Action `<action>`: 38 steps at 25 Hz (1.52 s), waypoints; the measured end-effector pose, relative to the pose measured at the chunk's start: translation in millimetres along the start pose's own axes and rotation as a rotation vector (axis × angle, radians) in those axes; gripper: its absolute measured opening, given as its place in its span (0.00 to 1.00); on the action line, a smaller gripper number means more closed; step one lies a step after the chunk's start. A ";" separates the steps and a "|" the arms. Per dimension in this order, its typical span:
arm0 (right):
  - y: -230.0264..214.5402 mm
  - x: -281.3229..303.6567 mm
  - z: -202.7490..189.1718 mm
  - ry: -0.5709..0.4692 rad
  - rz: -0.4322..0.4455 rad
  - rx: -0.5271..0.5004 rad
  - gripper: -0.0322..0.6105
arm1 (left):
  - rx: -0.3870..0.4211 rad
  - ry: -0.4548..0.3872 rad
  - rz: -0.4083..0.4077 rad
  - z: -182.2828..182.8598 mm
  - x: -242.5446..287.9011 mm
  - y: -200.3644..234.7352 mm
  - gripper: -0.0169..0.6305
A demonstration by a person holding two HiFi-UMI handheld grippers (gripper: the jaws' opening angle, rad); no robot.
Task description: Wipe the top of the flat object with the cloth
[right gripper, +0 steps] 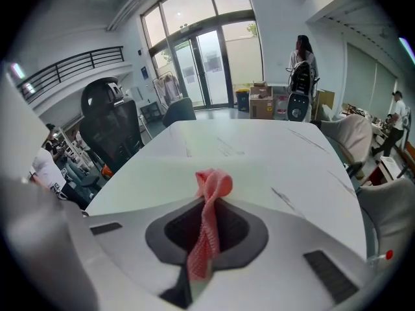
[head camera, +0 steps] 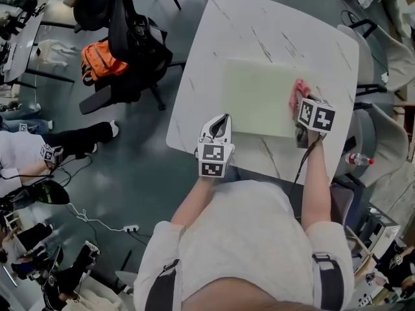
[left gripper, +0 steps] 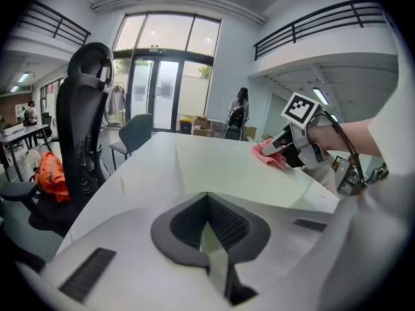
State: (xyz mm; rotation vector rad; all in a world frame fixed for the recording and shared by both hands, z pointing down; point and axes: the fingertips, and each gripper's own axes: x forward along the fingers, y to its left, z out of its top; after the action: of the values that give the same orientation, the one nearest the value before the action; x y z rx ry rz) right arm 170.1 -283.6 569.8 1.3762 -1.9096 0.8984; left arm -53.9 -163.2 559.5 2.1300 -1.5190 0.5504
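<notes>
A pale green flat sheet (head camera: 259,96) lies on the white marble table (head camera: 279,24). My right gripper (head camera: 300,101) is shut on a pink cloth (head camera: 299,87), whose bunched end rests on the sheet's right edge. In the right gripper view the cloth (right gripper: 213,185) hangs between the jaws of that gripper (right gripper: 211,203), over the sheet (right gripper: 162,173). My left gripper (head camera: 224,119) sits at the sheet's near-left corner. In the left gripper view its jaws (left gripper: 208,206) are closed on a pale strip of the sheet (left gripper: 227,167); the cloth (left gripper: 269,153) shows far right.
A black office chair (head camera: 126,31) with an orange bag (head camera: 98,60) stands left of the table. Grey chairs (head camera: 382,50) crowd the right side, with a water bottle (head camera: 358,159) nearby. People sit on the floor at the left (head camera: 39,151).
</notes>
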 end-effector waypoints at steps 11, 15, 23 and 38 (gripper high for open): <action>78.3 22.3 6.1 0.012 0.114 -0.067 0.10 | 0.018 -0.004 -0.021 -1.8 0.2 -6.1 0.05; 104.3 27.4 7.5 0.026 0.151 -0.088 0.10 | 0.024 0.003 -0.008 -3.9 -4.4 -0.7 0.05; 140.1 35.3 8.6 0.039 0.198 -0.129 0.10 | -0.022 0.015 0.028 -9.4 -18.3 15.6 0.05; 175.4 42.0 7.3 0.062 0.231 -0.168 0.10 | -0.081 -0.022 0.033 -17.0 -32.3 26.9 0.05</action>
State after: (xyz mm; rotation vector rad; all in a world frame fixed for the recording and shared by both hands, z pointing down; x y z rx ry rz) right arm -10.1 -272.1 568.8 1.0343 -2.0740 0.8540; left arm -90.3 -136.3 558.7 2.0598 -1.5639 0.4692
